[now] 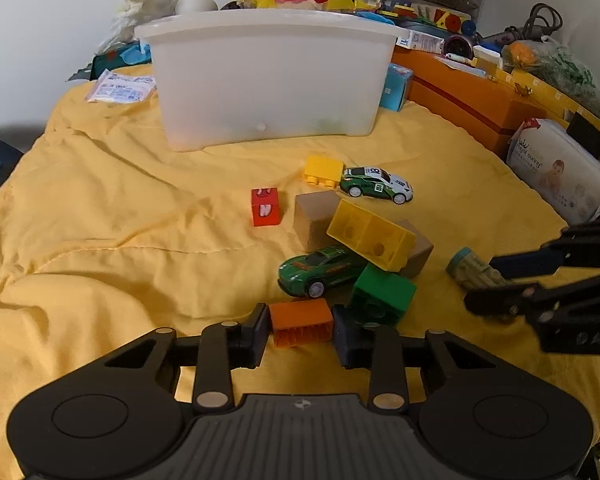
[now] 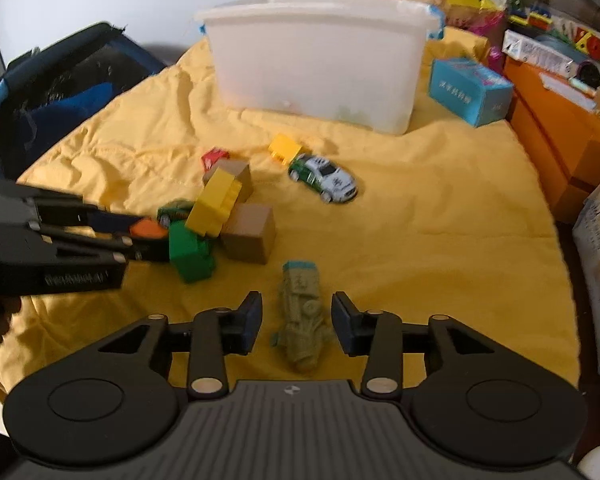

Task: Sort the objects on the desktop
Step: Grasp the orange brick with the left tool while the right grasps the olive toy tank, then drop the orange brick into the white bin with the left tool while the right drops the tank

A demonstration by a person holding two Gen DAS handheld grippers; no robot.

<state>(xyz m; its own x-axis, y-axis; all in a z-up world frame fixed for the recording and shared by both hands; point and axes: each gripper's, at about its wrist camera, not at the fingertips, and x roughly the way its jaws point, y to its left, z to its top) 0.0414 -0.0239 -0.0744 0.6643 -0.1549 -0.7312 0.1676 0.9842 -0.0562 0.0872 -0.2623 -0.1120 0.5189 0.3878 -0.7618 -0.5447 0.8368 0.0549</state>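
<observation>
My left gripper (image 1: pixel 300 326) is shut on an orange block (image 1: pixel 301 322), low over the yellow cloth; it also shows in the right wrist view (image 2: pixel 148 230). Just beyond lie a green block (image 1: pixel 382 292), a green toy car (image 1: pixel 320 270), a big yellow block (image 1: pixel 370 234), two brown cubes (image 1: pixel 314 220), a red block (image 1: pixel 265 207), a small yellow block (image 1: pixel 323 171) and a white-green car (image 1: pixel 376 184). My right gripper (image 2: pixel 296 320) is open, its fingers either side of a green figurine (image 2: pixel 302 316) lying on the cloth, not touching it.
A white translucent bin (image 1: pixel 268 76) stands at the back of the yellow cloth (image 1: pixel 100 220). Orange boxes (image 1: pixel 468 100) with clutter and a wipes pack (image 1: pixel 556 168) line the right side. A blue box (image 2: pixel 470 90) sits right of the bin. A dark bag (image 2: pixel 52 92) is at the left.
</observation>
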